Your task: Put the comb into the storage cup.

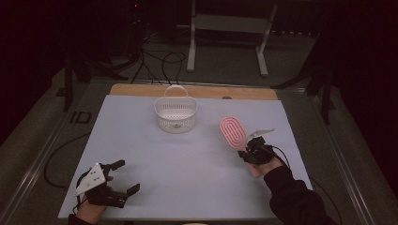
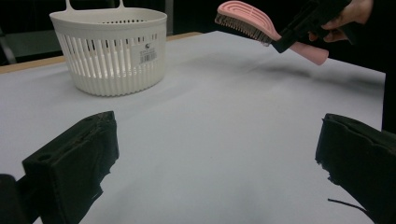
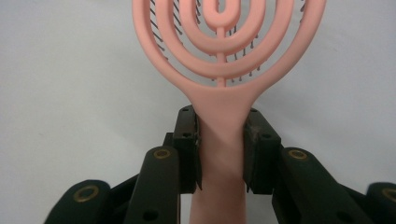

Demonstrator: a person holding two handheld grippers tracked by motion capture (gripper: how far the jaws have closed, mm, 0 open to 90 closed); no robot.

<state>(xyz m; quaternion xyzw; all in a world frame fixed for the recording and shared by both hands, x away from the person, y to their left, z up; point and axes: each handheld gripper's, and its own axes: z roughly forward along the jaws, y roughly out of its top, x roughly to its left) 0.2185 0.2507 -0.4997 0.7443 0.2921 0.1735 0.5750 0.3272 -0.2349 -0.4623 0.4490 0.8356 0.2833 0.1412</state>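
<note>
A pink hairbrush [image 1: 233,132] with a looped open back is held above the white table cover at the right, bristles down. My right gripper [image 1: 249,148] is shut on its handle just below the head, and in the right gripper view both pads press the handle [image 3: 222,140] from either side. From the left gripper view, the hairbrush [image 2: 252,21] hangs clear of the table with its shadow beneath. My left gripper [image 1: 126,176] rests open at the near left corner, nothing between its jaws. A white slatted basket [image 1: 175,114] stands at the far middle.
The white cover [image 1: 187,159] spreads over a wooden table [image 1: 141,90] whose far edge shows behind the basket. Cables and a metal frame leg [image 1: 191,42] lie on the floor beyond. Open cover lies between the basket [image 2: 109,51] and both hands.
</note>
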